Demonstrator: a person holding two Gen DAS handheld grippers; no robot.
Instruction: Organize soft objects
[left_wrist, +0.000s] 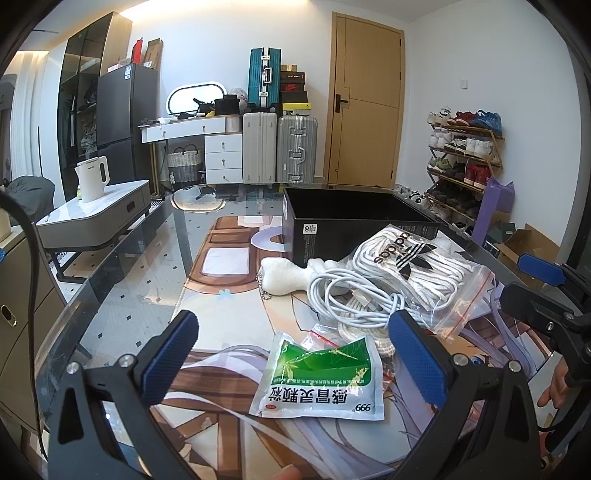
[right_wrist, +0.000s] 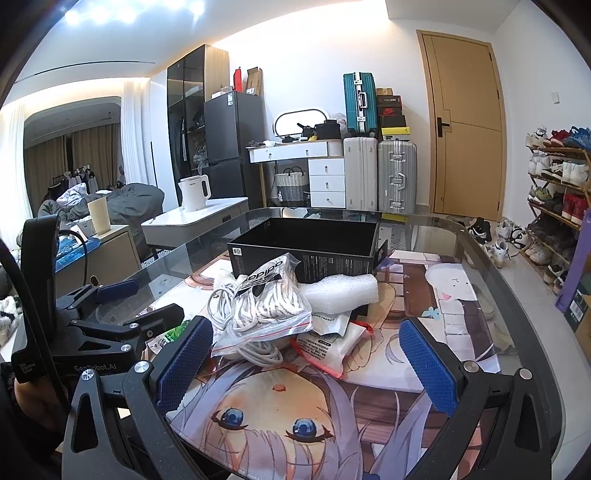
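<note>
Soft items heaped on desk (left_wrist: 122, 280), black box (left_wrist: 354, 221) empty behind; sorting not yet begun.

Left gripper (left_wrist: 295, 358): jaws wide apart, holding nothing, hovering astride green-and-white sachet (left_wrist: 321, 376) lying flat nearest the camera. Right gripper (right_wrist: 306, 362): jaws likewise wide, empty, facing the pile. Pile: zip bag of white laces (right_wrist: 269, 306) (Adidas print) atop coiled white cable (left_wrist: 347, 295); foam wrap (right_wrist: 343, 291) touching box front; white pouches (right_wrist: 332, 343) beneath; small plush (left_wrist: 284, 277) to the left. Step judged: first pick, probably sachet. Next move calls for lowering, closing on sachet edge, lifting into box.
</note>
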